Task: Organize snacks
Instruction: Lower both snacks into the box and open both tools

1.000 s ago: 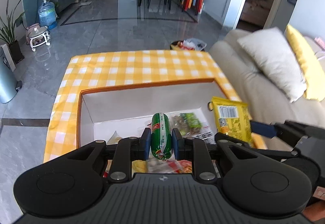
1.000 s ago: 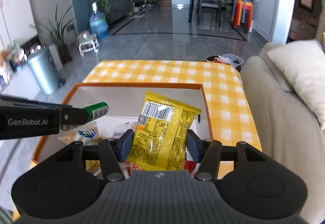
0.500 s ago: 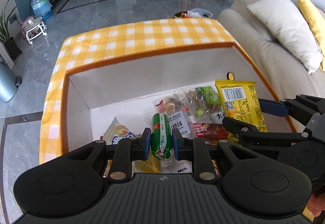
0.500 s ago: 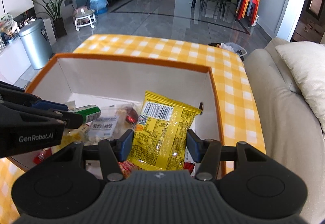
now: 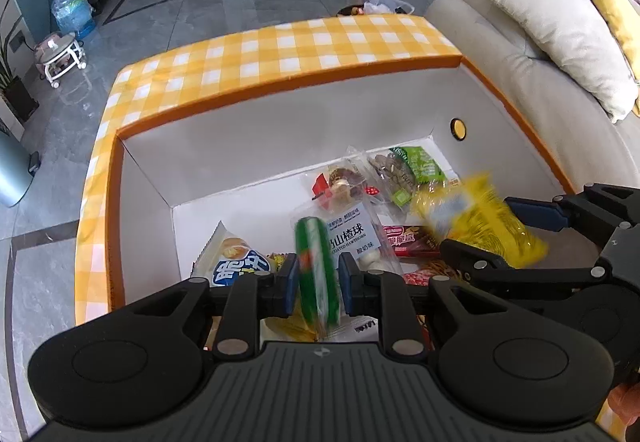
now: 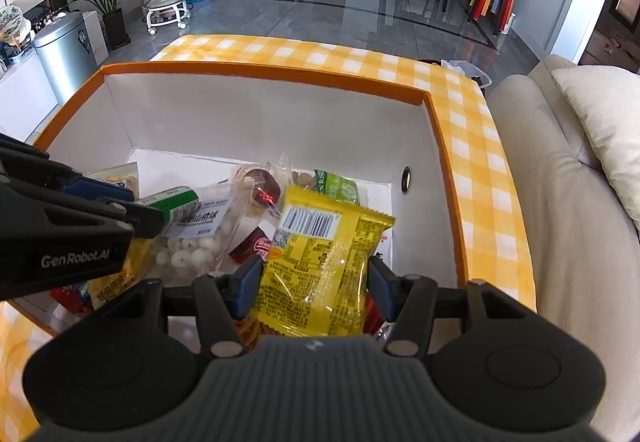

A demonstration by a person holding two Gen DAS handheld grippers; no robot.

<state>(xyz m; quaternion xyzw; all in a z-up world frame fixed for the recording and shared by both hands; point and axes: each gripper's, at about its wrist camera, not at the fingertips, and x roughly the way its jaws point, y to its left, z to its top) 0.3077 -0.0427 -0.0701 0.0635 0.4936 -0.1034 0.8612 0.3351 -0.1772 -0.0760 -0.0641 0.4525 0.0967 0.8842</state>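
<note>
My left gripper [image 5: 319, 284] is shut on a green sausage-shaped snack stick [image 5: 318, 274], held low inside the orange-rimmed white box [image 5: 280, 85]. To its right, my right gripper [image 6: 312, 284] is shut on a yellow snack bag [image 6: 320, 262], which also shows blurred in the left wrist view as the yellow bag [image 5: 480, 222]. From the right wrist view the left gripper [image 6: 132, 207] shows with the green stick [image 6: 176, 199] in its jaws. Both snacks hang just above several packets on the box floor, among them a clear bag of white hawthorn balls [image 6: 196, 242].
The box sits on a table with a yellow checked cloth [image 5: 280, 49]. A beige sofa [image 6: 560, 201] with cushions runs along the right. The back left of the box floor [image 6: 192, 165] is bare. A metal bin [image 6: 64, 53] and a water bottle stand on the floor beyond.
Both grippers have sunk into the box with their snacks still held. More of the packets on the box floor show now.
</note>
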